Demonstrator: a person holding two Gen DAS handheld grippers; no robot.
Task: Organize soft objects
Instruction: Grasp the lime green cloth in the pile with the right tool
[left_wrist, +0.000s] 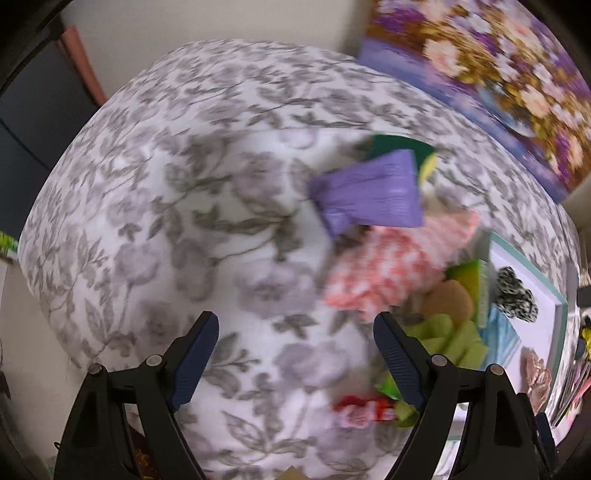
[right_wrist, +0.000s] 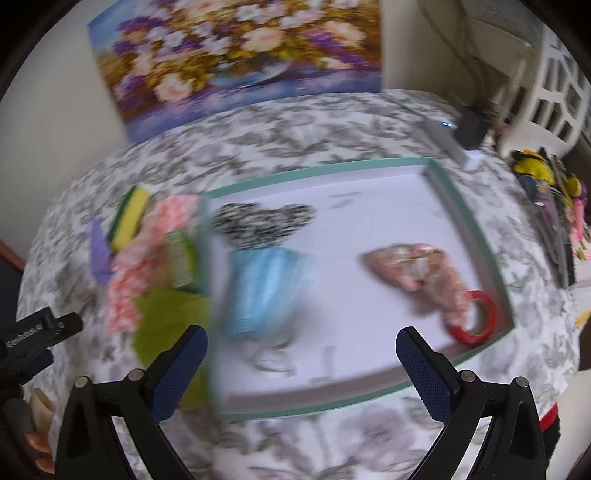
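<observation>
While both views smear, I count four things in the teal-rimmed tray (right_wrist: 469, 221): one speckled scrunchie (right_wrist: 264, 223), one blue face mask (right_wrist: 266, 291), one pink cloth (right_wrist: 417, 269), one red tape ring (right_wrist: 474, 314). My left gripper (left_wrist: 295, 354) and right gripper (right_wrist: 301, 363) tilt steeply down, fingers spread, empty. No writing is legible

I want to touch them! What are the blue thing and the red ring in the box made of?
The blue thing looks like soft, pleated, matte fabric, maybe a face mask; blur hides detail. The red ring looks like glossy tape or plastic: hollow, smooth and stiff.
</observation>
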